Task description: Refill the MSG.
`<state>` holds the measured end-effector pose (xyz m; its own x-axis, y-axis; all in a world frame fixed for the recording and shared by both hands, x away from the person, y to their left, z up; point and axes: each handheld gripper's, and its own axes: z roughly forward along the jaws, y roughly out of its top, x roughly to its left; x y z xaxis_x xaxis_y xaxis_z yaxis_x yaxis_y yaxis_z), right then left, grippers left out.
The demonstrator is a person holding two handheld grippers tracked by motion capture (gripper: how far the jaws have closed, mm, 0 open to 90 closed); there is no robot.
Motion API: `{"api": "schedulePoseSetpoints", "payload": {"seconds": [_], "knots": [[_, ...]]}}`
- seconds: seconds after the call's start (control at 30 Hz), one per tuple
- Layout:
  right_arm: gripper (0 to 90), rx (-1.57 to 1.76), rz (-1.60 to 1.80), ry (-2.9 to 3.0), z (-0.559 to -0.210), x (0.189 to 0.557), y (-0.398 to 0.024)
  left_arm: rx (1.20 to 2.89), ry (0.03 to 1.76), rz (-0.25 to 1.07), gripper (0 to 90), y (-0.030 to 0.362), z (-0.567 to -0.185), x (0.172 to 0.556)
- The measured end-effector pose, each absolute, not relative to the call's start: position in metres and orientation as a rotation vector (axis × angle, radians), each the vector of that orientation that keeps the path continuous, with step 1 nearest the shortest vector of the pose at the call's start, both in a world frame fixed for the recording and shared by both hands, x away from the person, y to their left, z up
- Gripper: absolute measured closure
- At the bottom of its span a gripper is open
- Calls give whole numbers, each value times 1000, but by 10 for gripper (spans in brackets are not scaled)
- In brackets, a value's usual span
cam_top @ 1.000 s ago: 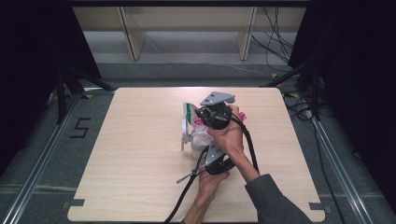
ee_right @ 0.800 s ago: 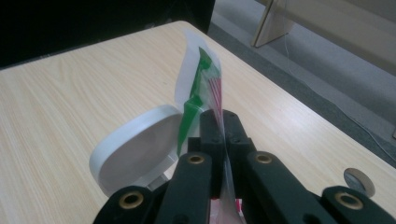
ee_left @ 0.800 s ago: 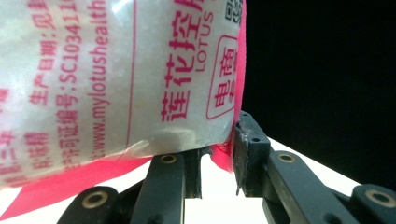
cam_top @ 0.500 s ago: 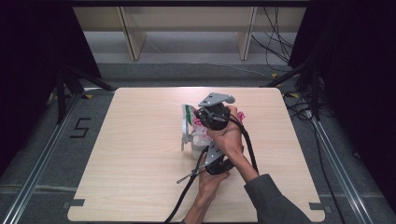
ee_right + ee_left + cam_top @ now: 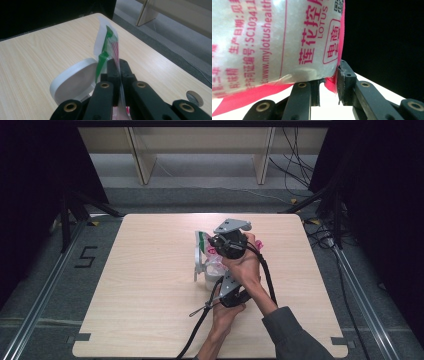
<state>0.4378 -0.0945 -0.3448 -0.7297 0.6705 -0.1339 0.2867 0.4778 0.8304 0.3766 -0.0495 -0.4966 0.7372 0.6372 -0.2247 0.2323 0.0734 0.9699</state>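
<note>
The right gripper [image 5: 119, 65] is pinching the bag's [image 5: 108, 41] top edge, jaws pressed together. The left gripper [image 5: 329, 82] is clamping its lower corner; the bag is standing upright between them, above the white cup [image 5: 72, 81].

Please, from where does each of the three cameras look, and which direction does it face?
High view: above the person's side, facing forward and down on the table; forearms, left gripper, right gripper.
Left gripper view: along its jaws, close on the bag of white grains.
Right gripper view: along its jaws pinching the bag's top, toward a white bowl.
Shared: all three show the bag.
</note>
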Motion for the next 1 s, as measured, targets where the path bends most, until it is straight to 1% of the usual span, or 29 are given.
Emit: {"api": "schedulePoseSetpoints", "payload": {"seconds": [1.0], "knots": [[900, 817, 1158, 2284, -345, 437, -94, 1498, 744, 347, 744, -49, -496, 377]]}}
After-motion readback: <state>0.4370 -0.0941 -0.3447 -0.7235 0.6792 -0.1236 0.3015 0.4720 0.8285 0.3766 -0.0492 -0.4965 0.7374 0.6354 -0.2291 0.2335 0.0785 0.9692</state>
